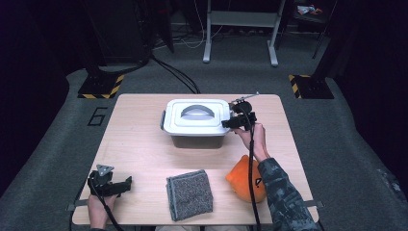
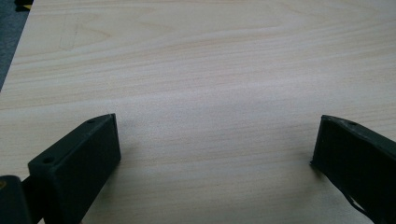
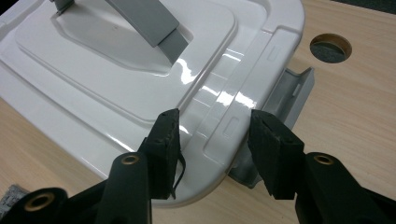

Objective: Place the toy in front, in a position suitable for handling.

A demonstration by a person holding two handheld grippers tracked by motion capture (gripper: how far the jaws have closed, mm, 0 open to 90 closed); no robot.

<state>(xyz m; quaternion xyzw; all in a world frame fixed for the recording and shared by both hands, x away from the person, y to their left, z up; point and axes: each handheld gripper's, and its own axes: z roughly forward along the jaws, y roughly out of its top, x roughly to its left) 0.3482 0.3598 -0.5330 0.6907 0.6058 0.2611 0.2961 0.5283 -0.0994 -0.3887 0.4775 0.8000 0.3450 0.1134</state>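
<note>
Reaching across the table (image 1: pixel 139 144), right hand-held gripper (image 3: pixel 212 128) half-open, apparently unclenched, astride the box lid (image 3: pixel 140 84) edge.

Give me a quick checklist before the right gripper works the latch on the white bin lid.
1. Right gripper astride the lid's edge, one jaw over the lid, one by the grey latch: ok.
2. Pads pressing on anything: cannot tell.
3. White lid seated on the bin: ok.
4. Latch already swung out from the rim: ok.
5. Left gripper open, apart from the bin: ok.
6. Grey cloth and orange plush apart from the bin: ok.
</note>
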